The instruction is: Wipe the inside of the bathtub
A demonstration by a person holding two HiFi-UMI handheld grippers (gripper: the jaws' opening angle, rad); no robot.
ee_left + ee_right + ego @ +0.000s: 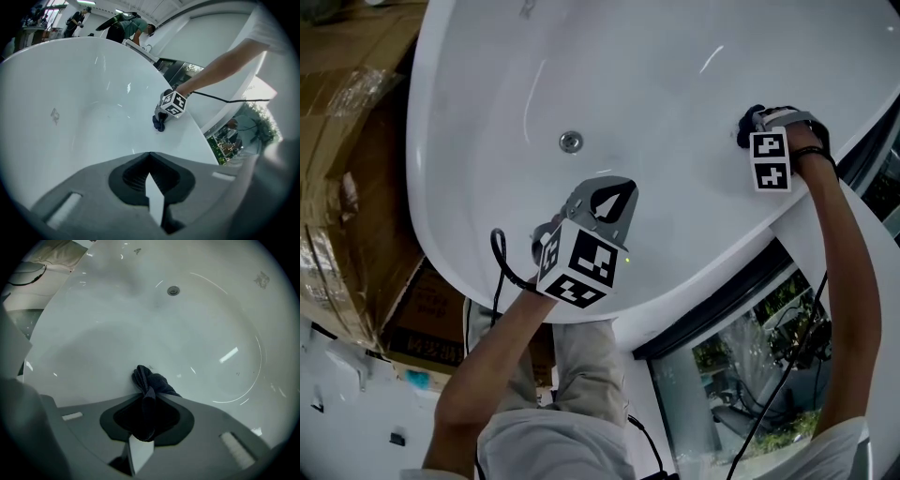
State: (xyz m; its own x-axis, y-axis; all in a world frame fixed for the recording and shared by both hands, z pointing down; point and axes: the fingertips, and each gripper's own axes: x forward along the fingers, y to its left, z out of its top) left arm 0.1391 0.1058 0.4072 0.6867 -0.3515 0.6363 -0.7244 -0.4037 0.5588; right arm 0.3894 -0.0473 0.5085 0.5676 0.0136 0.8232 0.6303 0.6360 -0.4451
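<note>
Your right gripper [148, 395] was clamped on a dark cloth [151, 380]. The wad bunched out past the jaw tips and pressed against the white inner wall of the bathtub [478, 103], high on the side slope, close under the rim. Ahead of that gripper and well apart from it, the drain [173, 290] lay in the tub floor. Your left gripper [609, 200] had its jaws drawn together at the tips, nothing between them. It hung over the near end of the tub, just inside the rim; whether it touched the surface could not be told. In the head view the drain sat just beyond its tips and slightly to their left. Seen from the left gripper, the right one showed ahead and to the right, its marker cube [172, 104] above the cloth and your forearm [220, 70] reaching in over the rim. Outside the tub, cardboard boxes [342, 178] stood to the left of the left gripper, and a window [750, 328] lay beneath your right arm. Two people [129, 28] stood far beyond the tub's far end.
</note>
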